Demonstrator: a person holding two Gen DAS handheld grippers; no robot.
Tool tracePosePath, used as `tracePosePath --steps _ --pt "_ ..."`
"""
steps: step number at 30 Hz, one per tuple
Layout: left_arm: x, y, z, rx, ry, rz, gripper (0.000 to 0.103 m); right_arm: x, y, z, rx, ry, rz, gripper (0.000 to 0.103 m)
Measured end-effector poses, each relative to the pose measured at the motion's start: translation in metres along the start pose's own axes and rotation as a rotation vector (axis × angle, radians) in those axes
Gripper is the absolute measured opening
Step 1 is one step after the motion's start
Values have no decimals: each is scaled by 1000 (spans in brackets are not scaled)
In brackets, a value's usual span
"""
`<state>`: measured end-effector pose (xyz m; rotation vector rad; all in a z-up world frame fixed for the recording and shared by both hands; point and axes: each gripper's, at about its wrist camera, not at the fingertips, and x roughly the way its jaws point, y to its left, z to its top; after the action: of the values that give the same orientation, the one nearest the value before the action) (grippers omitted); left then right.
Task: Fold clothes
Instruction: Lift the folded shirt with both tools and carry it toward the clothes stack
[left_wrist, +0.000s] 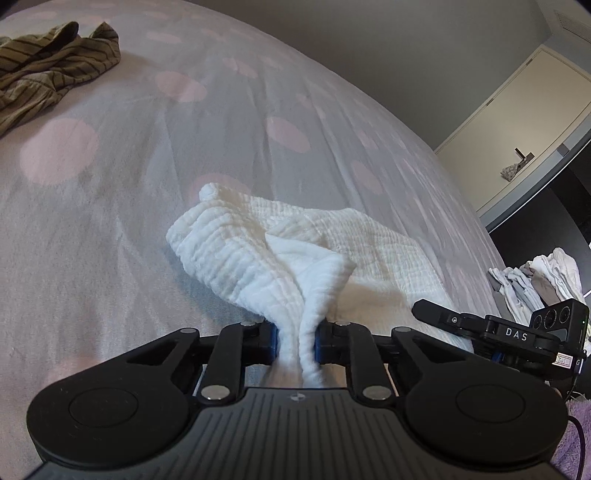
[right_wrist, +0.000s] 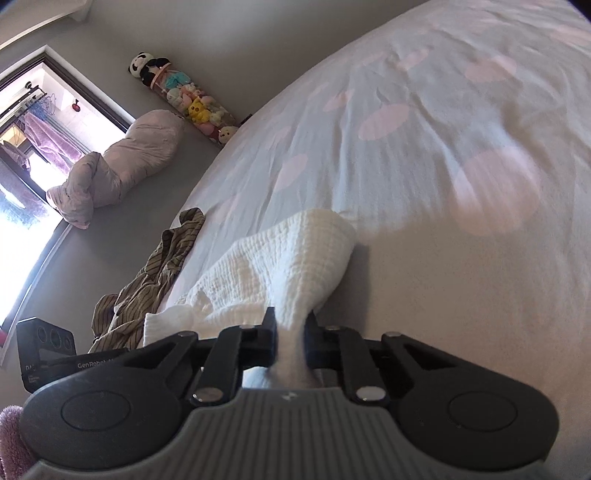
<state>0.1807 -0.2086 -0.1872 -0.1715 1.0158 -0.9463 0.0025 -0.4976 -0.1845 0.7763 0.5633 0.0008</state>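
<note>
My left gripper (left_wrist: 295, 341) was clamped shut on a bunched corner of the white crinkled cloth (left_wrist: 258, 258), the fabric squeezed into a narrow rope between the blue-padded fingers (left_wrist: 272, 341). My right gripper (right_wrist: 290, 341) was pinched closed on another gathered part of the same cloth (right_wrist: 295, 258), which fanned out from the jaws into a wide, ribbed wedge.

From the left wrist view, the cloth rose just ahead of my jaws in a loose fold, one flap doubled over toward me and a flatter layer spread behind it on the bed (left_wrist: 129, 240). The bedsheet under it was pale with large pink dots and lightly creased. My right gripper's body showed at the lower right of that view, just beside the cloth's edge.

From the right wrist view, the cloth lay toward the left, and the left gripper's camera block sat at the lower left. Beside the cloth on that side lay a crumpled olive striped garment (right_wrist: 147, 288); the left view showed it well apart at the far end of the bed (left_wrist: 48, 70).

Farther off, a stack of pale folded laundry (left_wrist: 535, 284) sat past the bed's edge. Against the far wall were a rolled lilac duvet (right_wrist: 118, 162), a row of plush toys (right_wrist: 184, 96) and a bright window (right_wrist: 33, 122).
</note>
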Motion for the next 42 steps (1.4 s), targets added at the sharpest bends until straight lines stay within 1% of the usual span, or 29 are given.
tracePosePath --steps 6,10,15,19,23,27,31,35,39,42 --pt "-35 -35 6 57 -92 -17 14 -33 33 6 -80 -68 13 14" --pt "-58 -58 10 94 -154 -28 13 -66 53 9 -118 -134 39 13" --pt "-85 -90 15 147 -228 -46 13 -115 70 16 -154 -224 50 13" --pt "-90 -146 22 235 -265 -96 13 -159 80 24 -182 -311 52 12" --pt "-94 -201 29 324 -301 -147 13 -208 84 34 -219 -400 28 12" --pt "-99 -257 35 412 -337 -198 13 -270 79 48 -238 -494 0 12" --pt "-100 -314 41 499 -367 -251 13 -338 70 62 -268 -572 -59 12" --pt "-75 -380 33 578 -351 -320 13 -411 53 78 -281 -630 -135 12" --pt "-49 -447 25 656 -334 -389 13 -484 35 96 -296 -665 -232 12" --pt "-30 -497 19 715 -320 -441 13 -532 21 113 -317 -673 -322 12"
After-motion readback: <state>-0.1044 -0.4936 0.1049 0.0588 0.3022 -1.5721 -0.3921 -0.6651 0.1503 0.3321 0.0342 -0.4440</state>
